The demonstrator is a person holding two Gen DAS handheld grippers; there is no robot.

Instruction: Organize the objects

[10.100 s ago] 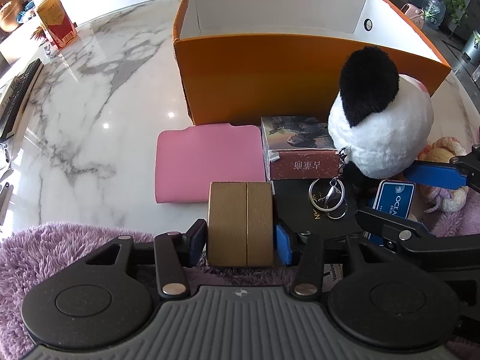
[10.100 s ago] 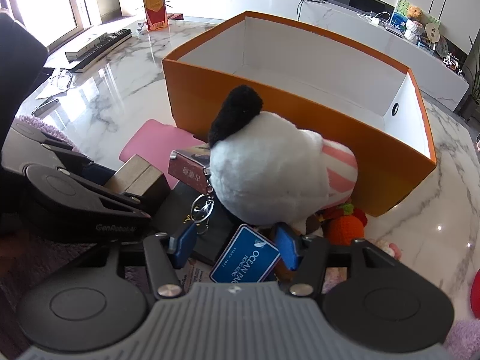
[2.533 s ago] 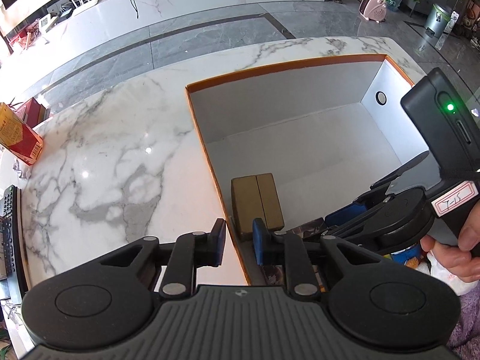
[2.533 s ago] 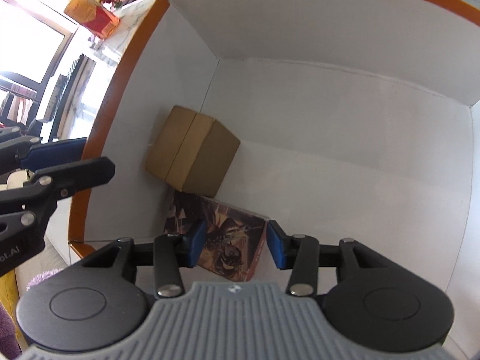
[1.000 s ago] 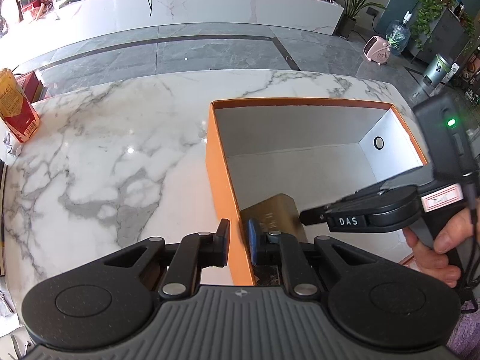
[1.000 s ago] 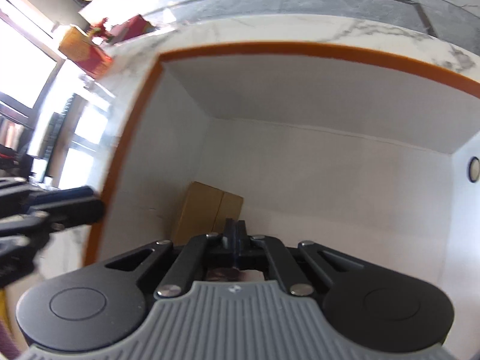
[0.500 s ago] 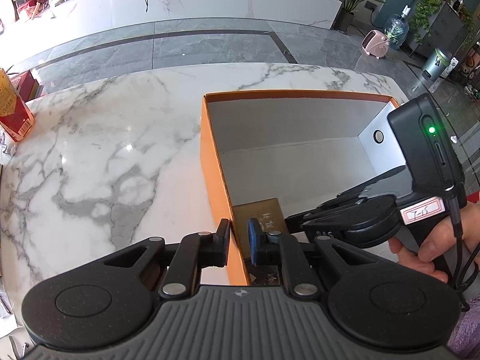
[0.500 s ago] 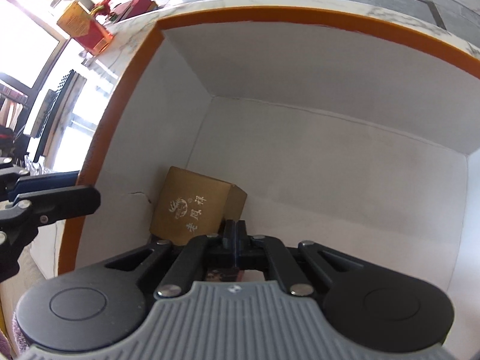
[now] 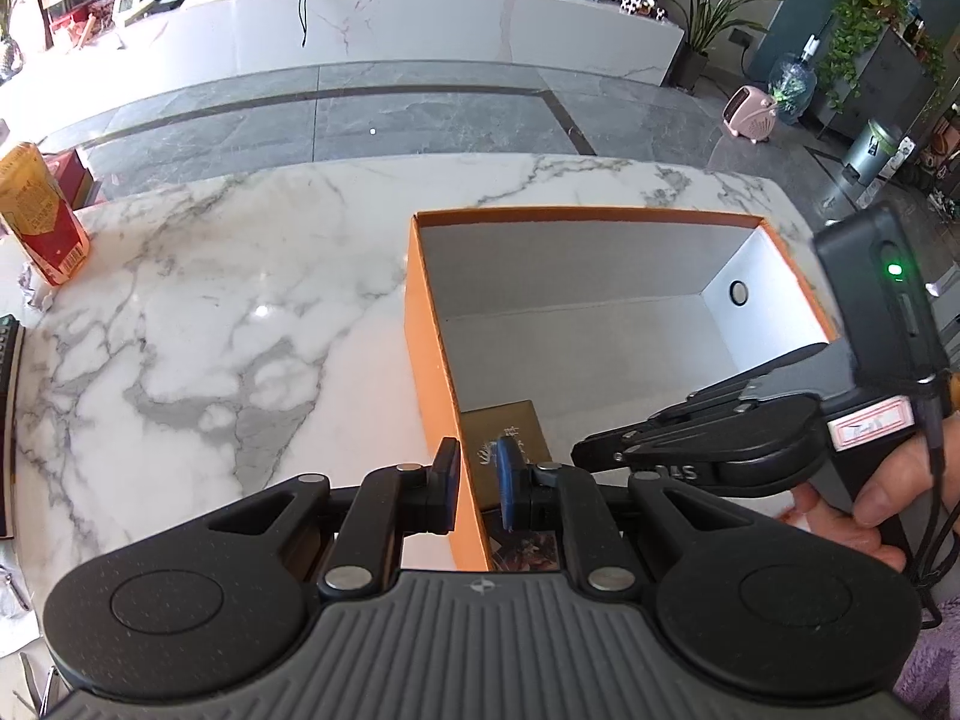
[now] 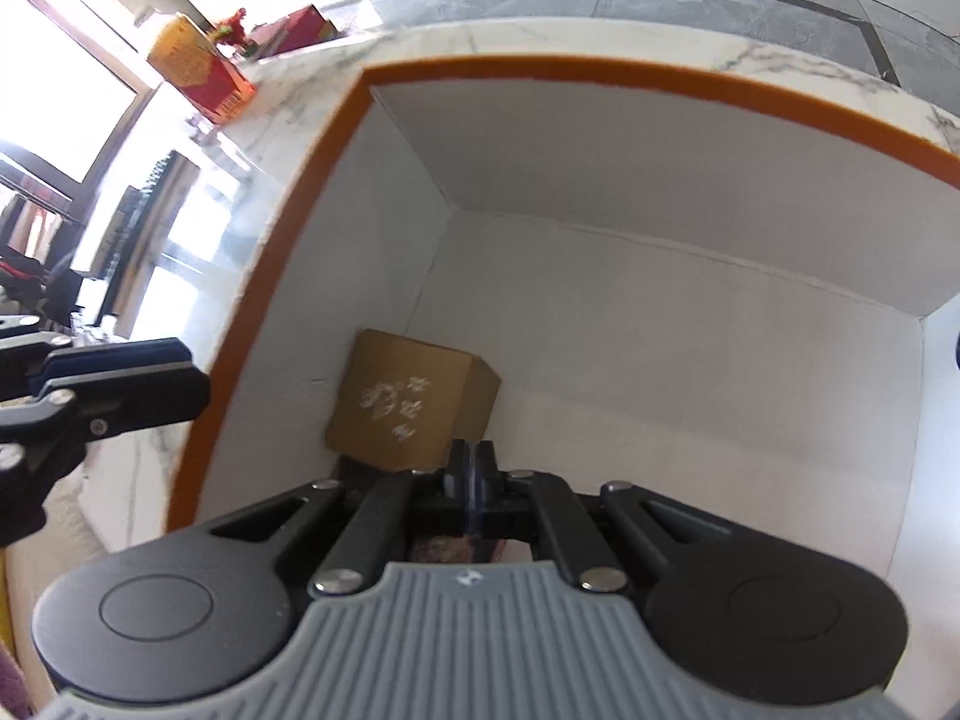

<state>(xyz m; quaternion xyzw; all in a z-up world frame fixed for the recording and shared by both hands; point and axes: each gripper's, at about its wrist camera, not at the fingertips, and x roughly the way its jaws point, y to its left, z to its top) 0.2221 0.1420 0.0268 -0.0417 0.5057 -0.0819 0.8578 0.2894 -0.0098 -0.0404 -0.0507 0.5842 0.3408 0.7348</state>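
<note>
right gripper (image 10: 471,483) fingers clenched, empty | gold box (image 10: 408,399) at 11 o'clock just ahead, in near-left corner of orange bin (image 10: 270,276), picture box (image 10: 444,549) under fingers | left gripper (image 9: 478,483) fingers parted astride bin wall, grasping nothing | right nearer

The left wrist camera is looking down from above the near left corner of the orange box (image 9: 429,372). The right wrist camera is looking from closer, down into its white inside. Both views are sharing the brown carton (image 9: 510,438) (image 10: 414,399) there.
</note>
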